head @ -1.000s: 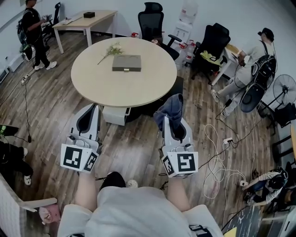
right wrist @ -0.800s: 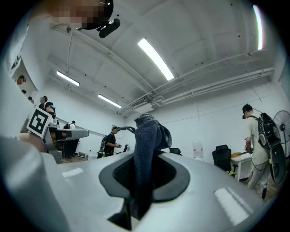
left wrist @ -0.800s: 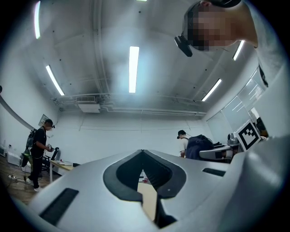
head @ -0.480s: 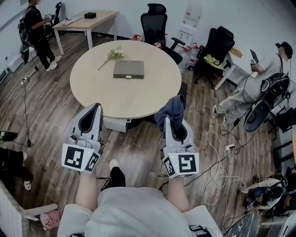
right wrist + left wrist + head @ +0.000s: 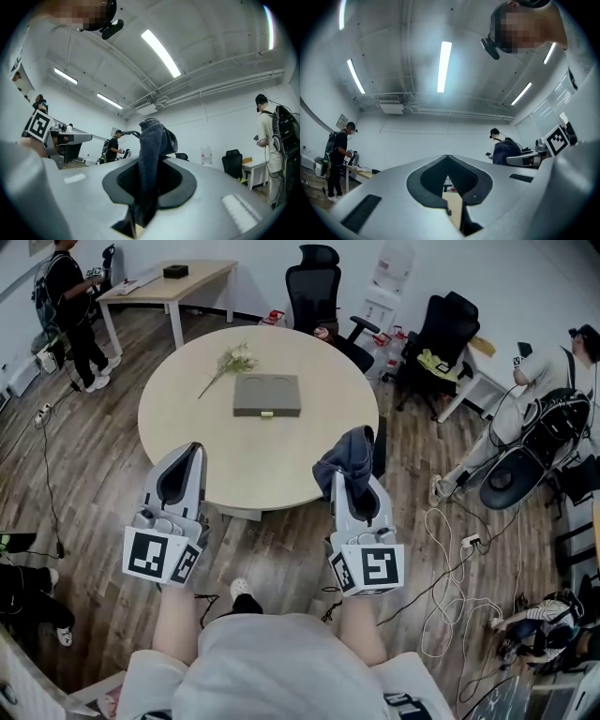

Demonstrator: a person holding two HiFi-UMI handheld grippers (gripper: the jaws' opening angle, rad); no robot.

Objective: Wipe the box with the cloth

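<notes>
Since earlier, the right hand-held gripper (image 5: pixel 353 478), clenched on the cloth (image 5: pixel 346 455), and the left hand-held gripper (image 5: pixel 191 450), closed and empty, had advanced to the surface's (image 5: pixel 183 413) near edge. The box (image 5: pixel 267 396) lay mid-surface, ahead and left of the cloth, long axis crosswise.

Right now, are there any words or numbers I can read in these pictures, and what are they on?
No words or numbers can be read anywhere.
Left claw, marker cube: black-and-white squares, no letters.
Right claw, marker cube: same kind of squares.
Wall sign: too small to read.
Box and cloth: no print shows.
</notes>
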